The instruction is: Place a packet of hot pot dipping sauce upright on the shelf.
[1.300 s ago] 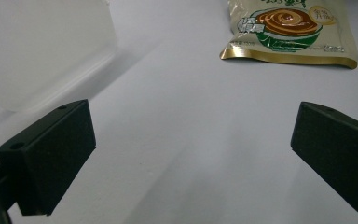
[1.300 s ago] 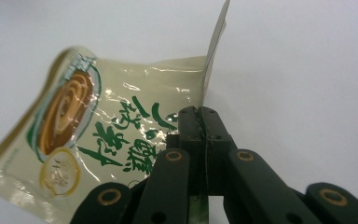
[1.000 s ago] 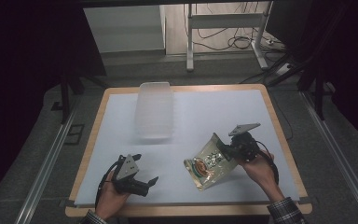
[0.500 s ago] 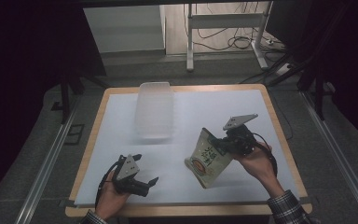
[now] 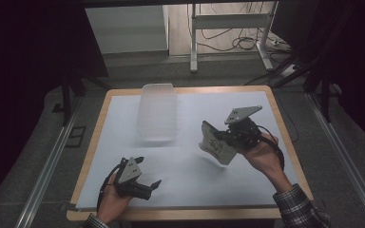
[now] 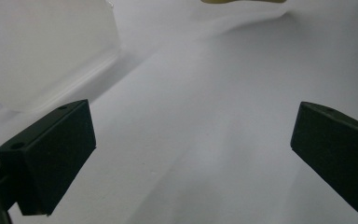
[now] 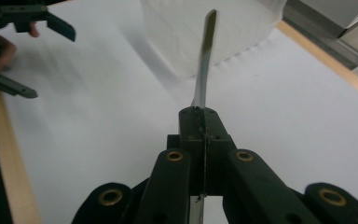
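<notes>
My right gripper [image 5: 224,138] is shut on the edge of a flat snack packet [image 5: 215,143] and holds it in the air above the right half of the white table [image 5: 190,171]. In the right gripper view the packet [image 7: 204,60] stands edge-on, thin and upright, out of the closed jaws of my right gripper [image 7: 200,121]. My left gripper [image 5: 149,183] rests near the table's front left with its jaws open and nothing between them. Its two black pads [image 6: 51,154] stand wide apart over bare white surface. A clear plastic bin [image 5: 158,112] sits at the back middle.
The table has a wooden rim [image 5: 89,156] around the white sheet. The plastic bin [image 6: 42,51] shows close at the upper left of the left gripper view. Metal rails [image 5: 47,166] run along both sides on the floor, and a stand with cables [image 5: 228,38] is behind.
My right gripper has lifted the packet off the table and carried it up and slightly back; the packet now hangs on edge. The left gripper has stayed put.
</notes>
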Tool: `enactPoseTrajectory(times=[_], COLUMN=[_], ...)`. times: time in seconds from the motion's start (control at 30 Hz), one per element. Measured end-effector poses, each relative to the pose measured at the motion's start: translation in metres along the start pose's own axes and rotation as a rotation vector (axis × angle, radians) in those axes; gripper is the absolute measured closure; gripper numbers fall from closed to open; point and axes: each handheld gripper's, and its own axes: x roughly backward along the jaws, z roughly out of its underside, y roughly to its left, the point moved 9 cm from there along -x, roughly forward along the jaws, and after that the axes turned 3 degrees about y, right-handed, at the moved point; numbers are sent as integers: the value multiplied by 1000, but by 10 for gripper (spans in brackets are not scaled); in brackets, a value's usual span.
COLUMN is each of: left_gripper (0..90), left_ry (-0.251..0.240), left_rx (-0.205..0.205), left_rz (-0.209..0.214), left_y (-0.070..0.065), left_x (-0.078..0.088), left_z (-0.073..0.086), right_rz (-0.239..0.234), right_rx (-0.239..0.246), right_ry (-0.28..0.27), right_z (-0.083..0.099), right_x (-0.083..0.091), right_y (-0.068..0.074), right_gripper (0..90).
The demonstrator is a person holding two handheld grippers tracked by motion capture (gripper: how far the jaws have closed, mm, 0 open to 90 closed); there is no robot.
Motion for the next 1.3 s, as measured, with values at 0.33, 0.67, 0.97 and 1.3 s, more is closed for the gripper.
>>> enactPoseTrajectory(times=[0.33, 0.67, 0.97, 1.3], left_gripper=[0, 0, 0, 0], left_ry=[-16, -24, -27, -29], left_rx=[10, 13, 16, 17], left_rz=[-1, 3, 8, 9], left_y=[2, 2, 2, 2], left_x=[2, 3, 4, 4], left_z=[-2, -2, -2, -2], right_rz=[27, 7, -18, -64], right_rx=[30, 75, 118, 152], right_ry=[-5, -18, -20, -11], right_z=[-17, -42, -71, -91], right_x=[3, -3, -17, -41], right_y=[-20, -34, -43, -51], right_gripper=[891, 891, 891, 891])
